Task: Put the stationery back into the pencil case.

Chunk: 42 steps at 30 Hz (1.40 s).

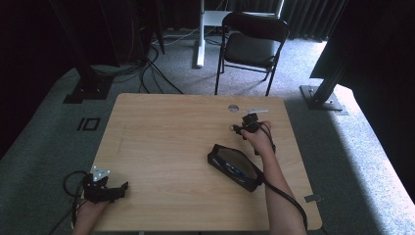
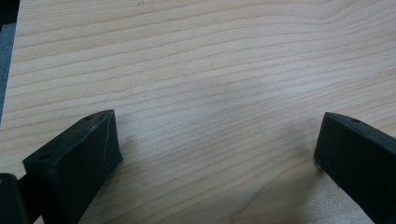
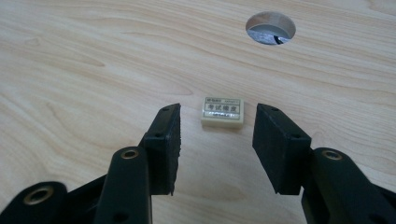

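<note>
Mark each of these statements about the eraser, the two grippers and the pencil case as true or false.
1. The right gripper is clamped on the eraser. False: its jaws stand apart, the eraser lying on the table just ahead.
2. The left gripper is open over bare wood. True.
3. The black pencil case lies open by the right forearm. True.
4. The eraser sits inside the pencil case. False: it lies on the wood near the round hole.

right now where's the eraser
In the right gripper view the eraser lies flat on the table, just ahead of the right gripper and its open jaws, nearer than the round hole.
</note>
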### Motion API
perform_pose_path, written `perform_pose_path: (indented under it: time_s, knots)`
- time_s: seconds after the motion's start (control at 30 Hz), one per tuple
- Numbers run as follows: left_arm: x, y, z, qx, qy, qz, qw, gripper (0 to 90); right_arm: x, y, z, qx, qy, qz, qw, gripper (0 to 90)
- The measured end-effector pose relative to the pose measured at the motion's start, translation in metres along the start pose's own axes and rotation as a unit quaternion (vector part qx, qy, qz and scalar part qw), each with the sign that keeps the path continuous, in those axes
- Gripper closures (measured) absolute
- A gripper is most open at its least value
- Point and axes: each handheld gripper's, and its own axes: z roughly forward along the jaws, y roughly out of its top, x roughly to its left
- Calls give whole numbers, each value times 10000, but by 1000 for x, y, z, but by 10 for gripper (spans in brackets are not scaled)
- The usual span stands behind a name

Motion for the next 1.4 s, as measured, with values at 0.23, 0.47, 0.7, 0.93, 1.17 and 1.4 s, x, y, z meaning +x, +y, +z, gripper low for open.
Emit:
perform_pose_path:
  time_s: [0.23, 0.47, 0.7, 0.93, 1.17, 1.4]
  knots:
    - [0, 0, 0, 1, -1, 2, 10000, 6, 1, 3, 11, 172, -97, -7, 9998, 510]
    - [0, 0, 0, 1, 0, -1, 10000, 6, -2, 4, 24, 306, -191, 157, 9992, 507]
    - [0, 0, 0, 2, 0, 2, 10000, 6, 2, 4, 36, 446, -213, 97, 9987, 490]
    - [0, 0, 0, 1, 0, -1, 10000, 6, 4, 6, 46, 571, -293, -4, 9979, 491]
    - [0, 0, 0, 1, 1, -1, 10000, 6, 9, 7, 56, 612, -358, -40, 9975, 547]
    - [0, 0, 0, 0, 1, -2, 10000, 6, 13, 9, 56, 712, -428, -115, 9965, 589]
